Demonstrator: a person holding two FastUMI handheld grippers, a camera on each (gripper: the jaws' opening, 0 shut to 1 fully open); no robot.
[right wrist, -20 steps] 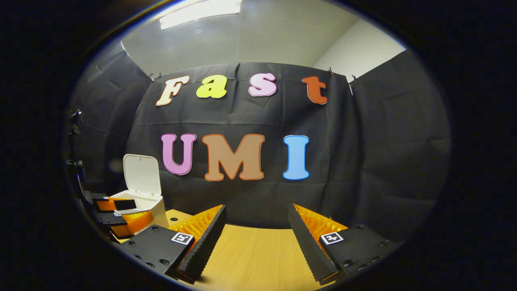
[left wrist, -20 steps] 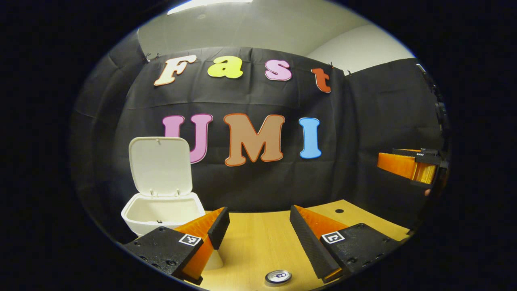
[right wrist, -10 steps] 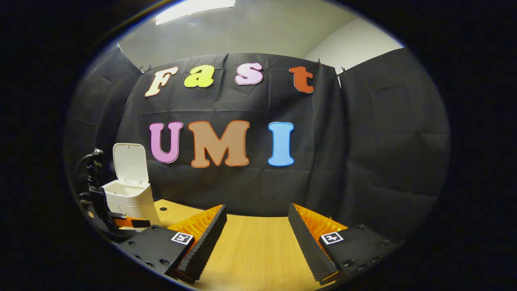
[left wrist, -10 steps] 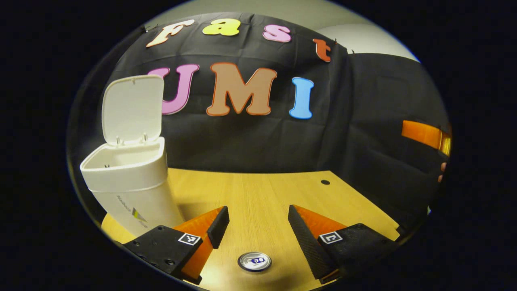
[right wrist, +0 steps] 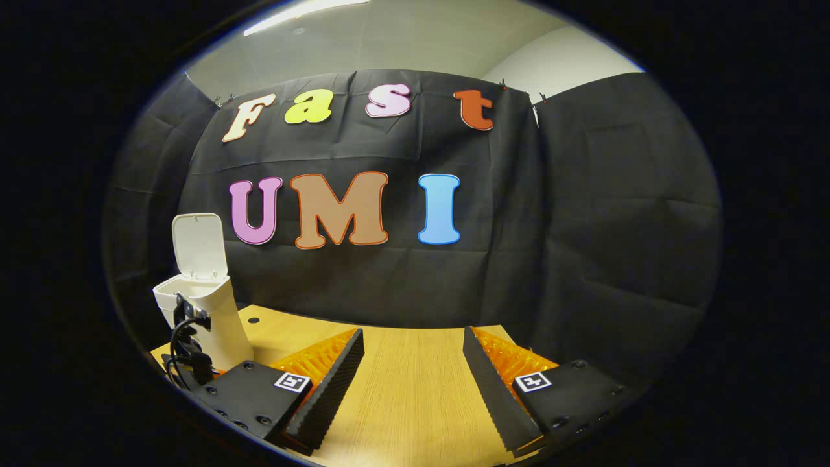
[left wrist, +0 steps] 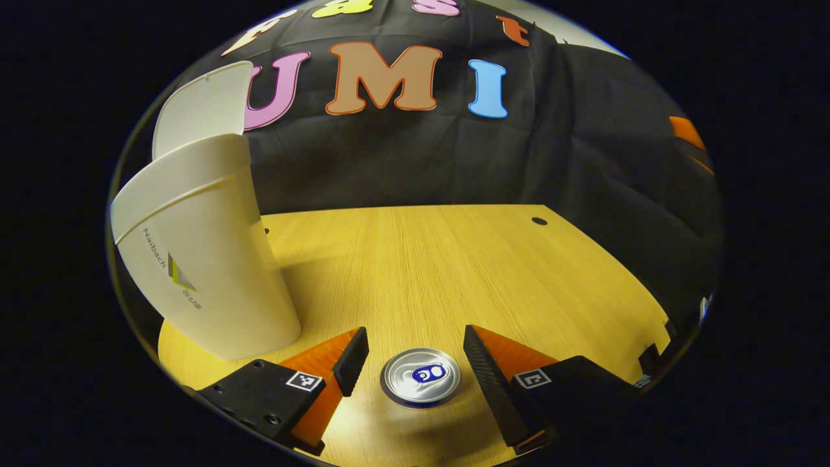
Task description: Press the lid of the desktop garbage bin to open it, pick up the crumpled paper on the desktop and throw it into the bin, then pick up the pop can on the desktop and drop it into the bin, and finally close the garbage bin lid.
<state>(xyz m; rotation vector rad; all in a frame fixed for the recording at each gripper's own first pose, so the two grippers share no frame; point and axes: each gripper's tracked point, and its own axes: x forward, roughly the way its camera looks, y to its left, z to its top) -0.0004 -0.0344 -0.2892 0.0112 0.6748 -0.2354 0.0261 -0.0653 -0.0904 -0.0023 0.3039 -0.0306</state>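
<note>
The pop can [left wrist: 420,385] has a shiny, smooth metal top. It stands on the worktop [left wrist: 454,259], which looks like pale wood with fine straight grain and a slight sheen. Left of the pop can, the garbage bin [left wrist: 201,259] is smooth matt plastic.

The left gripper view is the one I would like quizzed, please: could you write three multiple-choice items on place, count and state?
1. Where does the pop can stand?
A. Between the left gripper fingers
B. Inside the bin
C. On the bin's lid

2. How many cans stand on the wooden desktop?
A. One
B. Two
C. Three

3. What state is the garbage bin lid in?
A. Shut
B. Raised open
C. Taken off

Answers: 1 A, the can's top lies in the gap, apart from both fingers. 2 A, a single can stands there. 3 B, the lid stands up behind the bin's rim.
</note>
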